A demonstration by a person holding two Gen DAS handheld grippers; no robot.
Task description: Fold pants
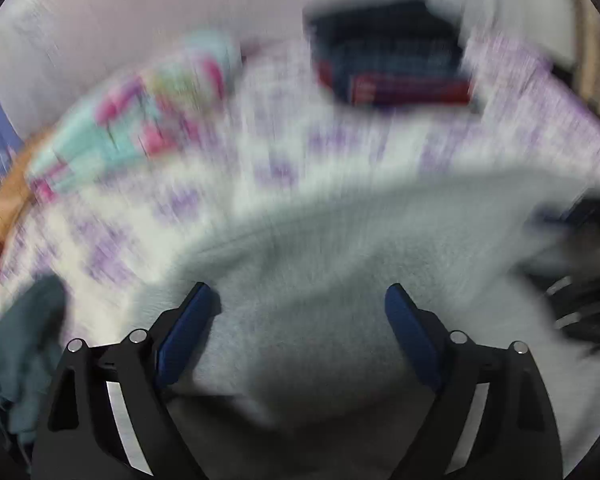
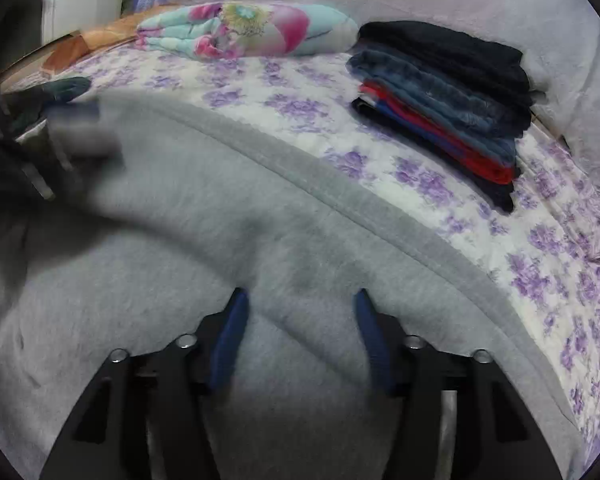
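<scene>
Spreading across the lower half of both frames, the grey fleece pants (image 2: 228, 216) are laid flat on the floral bedsheet (image 2: 440, 184), presumably so a fold can be made. The left gripper (image 1: 298, 300) is seen with fingers wide, nothing between them; the right gripper (image 2: 300, 304) is held narrower above the cloth, also empty. A stack of folded clothes (image 2: 444, 96) is kept at upper right, a flowered quilt (image 2: 244, 32) at upper centre. A teal garment (image 1: 20, 360) lies at lower left, clear of the pants.

My bed (image 2: 300, 100), in a purple-flowered sheet, carries grey pants (image 2: 220, 220), a stack of folded clothes (image 2: 440, 108) and a floral quilt (image 2: 244, 36)
</scene>
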